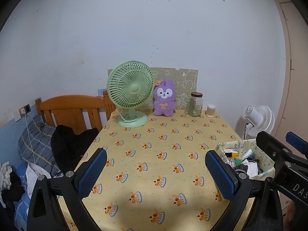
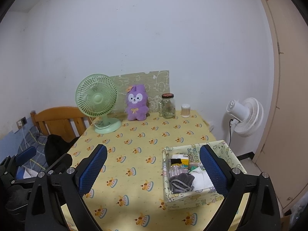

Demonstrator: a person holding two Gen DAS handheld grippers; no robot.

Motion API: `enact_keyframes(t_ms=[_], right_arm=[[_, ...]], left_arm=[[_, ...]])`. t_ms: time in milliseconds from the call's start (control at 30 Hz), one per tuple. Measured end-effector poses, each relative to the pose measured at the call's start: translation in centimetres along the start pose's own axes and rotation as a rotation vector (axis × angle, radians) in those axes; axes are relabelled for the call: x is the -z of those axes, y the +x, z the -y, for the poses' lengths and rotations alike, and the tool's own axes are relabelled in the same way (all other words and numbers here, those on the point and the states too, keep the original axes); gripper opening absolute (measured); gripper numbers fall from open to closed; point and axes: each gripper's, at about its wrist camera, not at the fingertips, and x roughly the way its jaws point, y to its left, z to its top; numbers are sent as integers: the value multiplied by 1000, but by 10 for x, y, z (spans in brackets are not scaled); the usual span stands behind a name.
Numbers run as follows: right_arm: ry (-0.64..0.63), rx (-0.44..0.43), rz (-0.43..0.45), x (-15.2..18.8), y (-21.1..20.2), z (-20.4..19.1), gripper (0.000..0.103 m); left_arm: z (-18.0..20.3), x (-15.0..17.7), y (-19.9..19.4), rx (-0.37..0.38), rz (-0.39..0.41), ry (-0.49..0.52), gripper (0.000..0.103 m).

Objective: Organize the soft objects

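- The desk (image 1: 154, 173) is covered edge to edge by a pale yellow cloth printed with small orange-and-teal cartoon figures; its far edge meets a white wall, and a wooden bed headboard (image 1: 73, 111) stands past its left edge.
- A mint-green plastic desk fan (image 1: 130, 94), with a round ribbed grille on a round base, stands near the far left corner.
- An open box (image 2: 194, 200) wrapped in pale green cartoon paper sits at the desk's near right edge; it holds a grey pouch (image 2: 181, 182) with a drawstring, white fabric and small packets.
- The purple plush toy (image 1: 164, 98), fuzzy, with a white face patch and a yellow bow, sits upright at the far edge, just right of the fan.
- A clear glass jar (image 1: 195, 105) with a dark lid and a small white cylindrical tub (image 1: 210, 110) stand near the far right corner.
- The left gripper (image 1: 156, 173) hangs spread wide over the near middle of the desk, nothing between its blue textured pads; the plush is well ahead of it.
- The right gripper (image 2: 153, 170) is likewise spread wide and empty, its right finger over the box, the plush far ahead.
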Motion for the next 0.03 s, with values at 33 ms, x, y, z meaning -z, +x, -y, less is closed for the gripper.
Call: enact_keyframes(t_ms=[33], right_arm=[[-2,1,0,0,0,0,98]], left_arm=[[0,0,1,0,-5,-2,103]])
